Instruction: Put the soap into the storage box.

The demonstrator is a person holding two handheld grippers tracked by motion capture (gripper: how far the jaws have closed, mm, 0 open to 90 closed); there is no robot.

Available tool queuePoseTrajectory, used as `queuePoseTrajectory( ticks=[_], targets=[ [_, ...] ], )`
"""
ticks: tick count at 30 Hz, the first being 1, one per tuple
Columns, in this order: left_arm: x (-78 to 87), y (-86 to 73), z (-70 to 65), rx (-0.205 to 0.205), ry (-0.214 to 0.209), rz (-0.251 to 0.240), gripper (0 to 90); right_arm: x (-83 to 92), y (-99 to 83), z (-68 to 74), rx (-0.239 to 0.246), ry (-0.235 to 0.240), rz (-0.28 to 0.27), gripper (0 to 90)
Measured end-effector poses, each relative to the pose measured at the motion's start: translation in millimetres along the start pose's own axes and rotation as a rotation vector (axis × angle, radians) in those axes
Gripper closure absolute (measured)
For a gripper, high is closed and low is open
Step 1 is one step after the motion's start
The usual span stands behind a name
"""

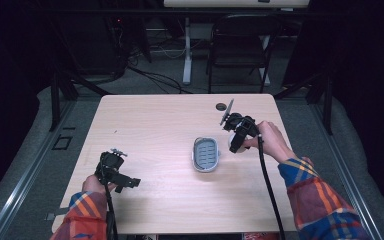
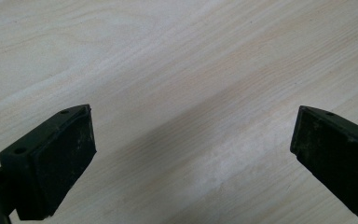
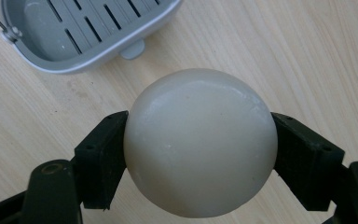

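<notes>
Dark curtains close off the room on both sides, and from the high view a folding chair (image 1: 241, 42) stands beyond the pale wooden counter (image 1: 180, 120). Near the counter's middle, a little toward the right, sits a grey slotted soap dish (image 1: 206, 154), its long axis running from the near edge toward the far one. Just to its right the right hand-held gripper (image 1: 234, 143) points down at the wood with a pale round thing between its jaws, the person's right hand (image 1: 270, 141) behind it. Well apart, at the near left, the left hand-held gripper (image 1: 128, 183) lies low over the counter, pointing right, held by the left hand (image 1: 93, 184) in a plaid sleeve.

From the left gripper view the two black jaws stand wide apart with bare wood grain between them, nothing held.

From the right gripper view the jaws are clamped on either side of a white round bar of soap (image 3: 200, 142), smooth and domed, its flanks pressed against both pads. Beyond it, toward the upper left, the soap dish (image 3: 102, 51) shows its slotted floor, a small tab on its rim and a thin wire handle at one end
</notes>
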State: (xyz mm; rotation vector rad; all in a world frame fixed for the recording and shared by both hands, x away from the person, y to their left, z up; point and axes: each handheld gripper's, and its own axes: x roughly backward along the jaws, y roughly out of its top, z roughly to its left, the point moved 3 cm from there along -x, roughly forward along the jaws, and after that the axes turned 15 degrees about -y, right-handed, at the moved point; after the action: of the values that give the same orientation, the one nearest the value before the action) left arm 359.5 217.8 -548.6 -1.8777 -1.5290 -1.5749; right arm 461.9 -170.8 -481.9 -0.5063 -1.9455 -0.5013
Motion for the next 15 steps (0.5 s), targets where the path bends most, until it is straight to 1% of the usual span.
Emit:
queuePoseTrajectory(
  ticks=[2, 9, 11, 13, 15],
  targets=[
    [0.0, 0.0, 0.0, 0.000, 0.000, 0.000, 0.0, 0.2, 1.5, 1.1, -0.001, 0.000, -0.004, 23.9],
    [-0.7, 0.2, -0.2, 0.002, -0.003, 0.000, 0.0, 5.2, 13.1, 3.8, 0.019, 0.005, -0.009, 23.9],
    [-0.3, 0.2, -0.2, -0.001, -0.002, 0.001, 0.0, 5.5, 14.6, 4.8, 0.015, 0.009, -0.012, 23.9],
    [-0.5, 0.1, -0.2, 0.002, -0.002, 0.000, 0.0, 8.2, 19.4, 4.9, 0.031, 0.006, -0.013, 23.9],
    [-0.6, 0.1, -0.1, 0.002, -0.003, 0.001, 0.0, 10.4, 22.5, 5.2, 0.030, 0.005, -0.016, 23.9]
  ],
)
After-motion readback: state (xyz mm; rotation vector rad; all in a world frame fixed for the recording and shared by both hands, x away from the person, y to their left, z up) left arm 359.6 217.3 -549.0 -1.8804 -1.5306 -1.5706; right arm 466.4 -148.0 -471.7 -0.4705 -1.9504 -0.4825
